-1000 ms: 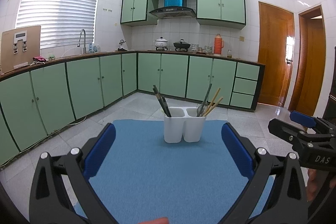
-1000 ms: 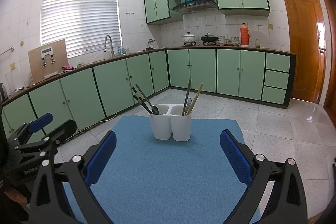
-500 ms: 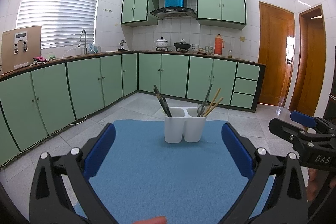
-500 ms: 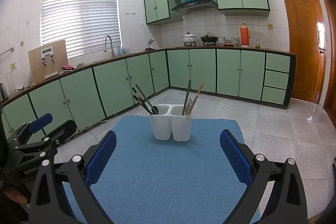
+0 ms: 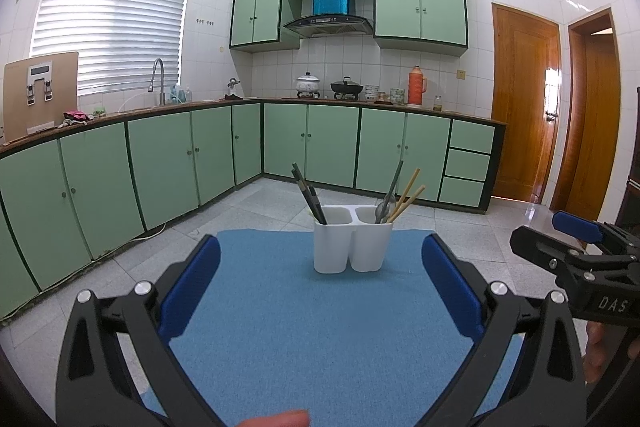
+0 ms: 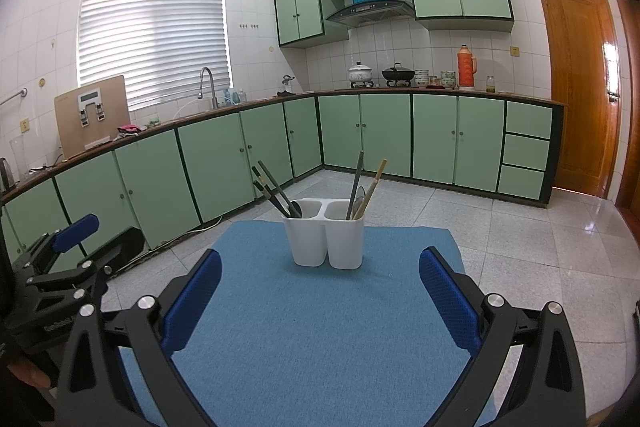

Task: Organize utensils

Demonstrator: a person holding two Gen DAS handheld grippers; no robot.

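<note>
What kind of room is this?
A home kitchen, by the look of it: green cabinets under a counter, a sink tap, pots below a range hood.

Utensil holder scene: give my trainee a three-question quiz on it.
1. True or false: the white utensil holder stands on the blue mat.
2. Which compartment holds the light wooden chopsticks? A) left B) right
3. Fill in: the left gripper and the right gripper are both ____.

Key: 1 true; 2 B; 3 open.
</note>
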